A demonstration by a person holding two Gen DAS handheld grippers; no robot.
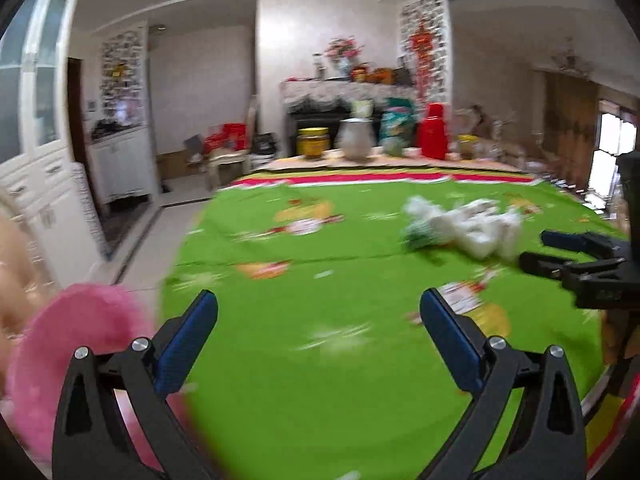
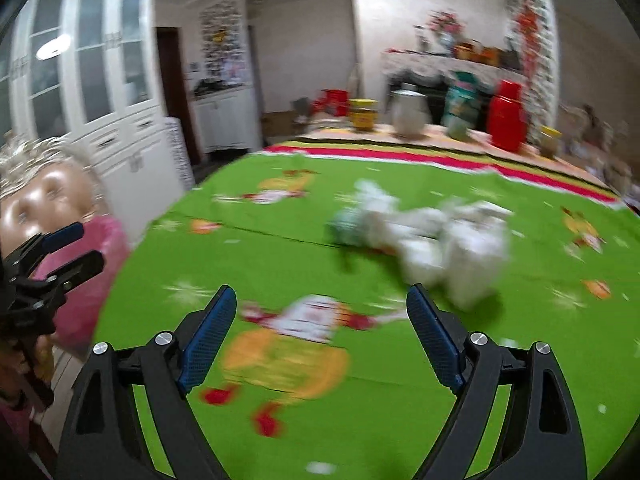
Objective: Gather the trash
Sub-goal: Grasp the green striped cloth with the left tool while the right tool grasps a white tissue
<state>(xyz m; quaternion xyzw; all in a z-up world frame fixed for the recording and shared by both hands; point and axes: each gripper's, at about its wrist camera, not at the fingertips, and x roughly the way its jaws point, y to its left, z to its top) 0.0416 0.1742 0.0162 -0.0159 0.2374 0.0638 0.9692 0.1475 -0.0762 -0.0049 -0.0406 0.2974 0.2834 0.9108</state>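
Observation:
A heap of crumpled white paper trash (image 1: 468, 228) (image 2: 432, 236), with a greenish piece at its left end, lies blurred on the green patterned tablecloth (image 1: 320, 240) (image 2: 240, 248). My left gripper (image 1: 318, 300) is open over the cloth near the table's left edge, nothing between its blue pads, the heap ahead to the right. My right gripper (image 2: 320, 296) is wide open and empty, the heap just beyond its right finger (image 2: 432, 328). Each gripper shows in the other's view, the right one (image 1: 548, 248) at the right edge and the left one (image 2: 80, 244) at the left edge.
A doll-like figure in pink (image 2: 80, 248) (image 1: 76, 332) is at the table's left edge. At the far end stand a yellow-lidded jar (image 1: 313, 142), a metal jug (image 1: 356, 138), a green bag (image 1: 398, 124) and a red flask (image 1: 433, 130). White cabinets (image 2: 100, 80) line the left wall.

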